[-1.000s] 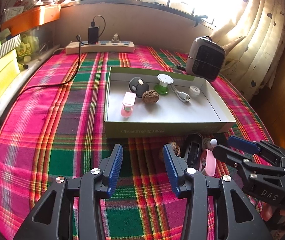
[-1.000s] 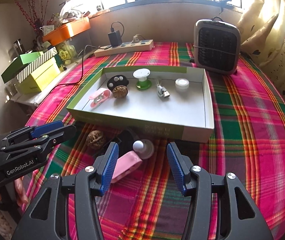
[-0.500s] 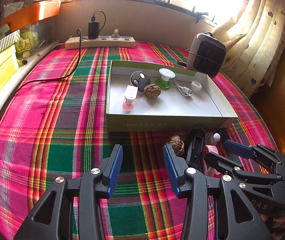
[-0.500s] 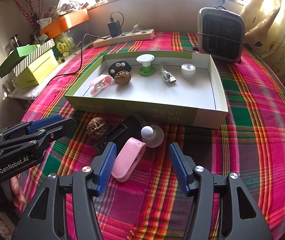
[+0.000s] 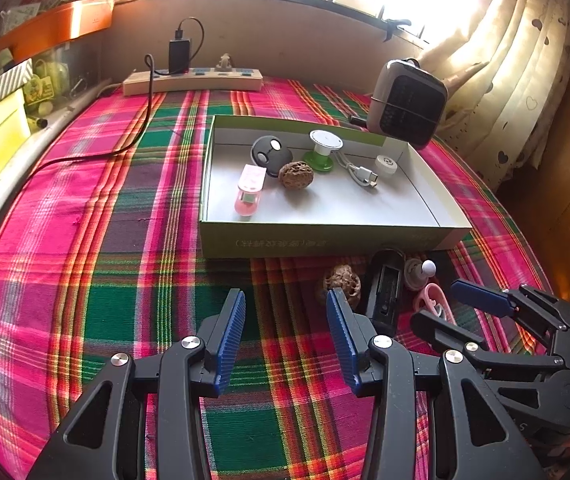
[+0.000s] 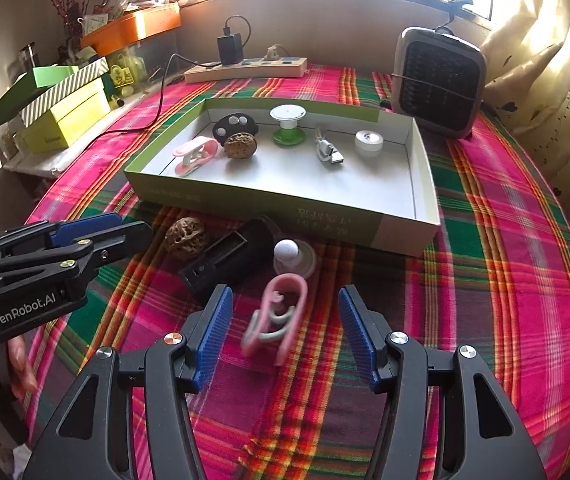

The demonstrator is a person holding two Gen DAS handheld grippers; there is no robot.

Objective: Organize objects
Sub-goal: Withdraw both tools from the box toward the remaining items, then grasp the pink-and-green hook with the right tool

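Observation:
A shallow green-and-white box point(image 6: 285, 208) holds a pink clip, a black round piece, a walnut, a green spool, a USB cable and a white roll. In front of it on the plaid cloth lie a walnut point(image 6: 186, 237), a black case point(image 6: 225, 258), a white knob on a round base point(image 6: 293, 256) and a second pink clip point(image 6: 277, 320). This clip looks blurred and tipped on its edge. My right gripper point(image 6: 285, 296) is open around it, pads clear of it. My left gripper point(image 5: 285, 298) is open over bare cloth, left of the walnut point(image 5: 341, 280).
A grey heater point(image 6: 439, 84) stands behind the box at the right. A power strip point(image 6: 245, 68) with a charger lies at the back, and its black cable trails left. Yellow and green boxes point(image 6: 65, 120) crowd the left ledge. A curtain hangs at the right.
The pink clip lay flat before and is now tipped up and blurred between the right fingers. Those fingers stand slightly wider and closer to it. The left gripper has not moved.

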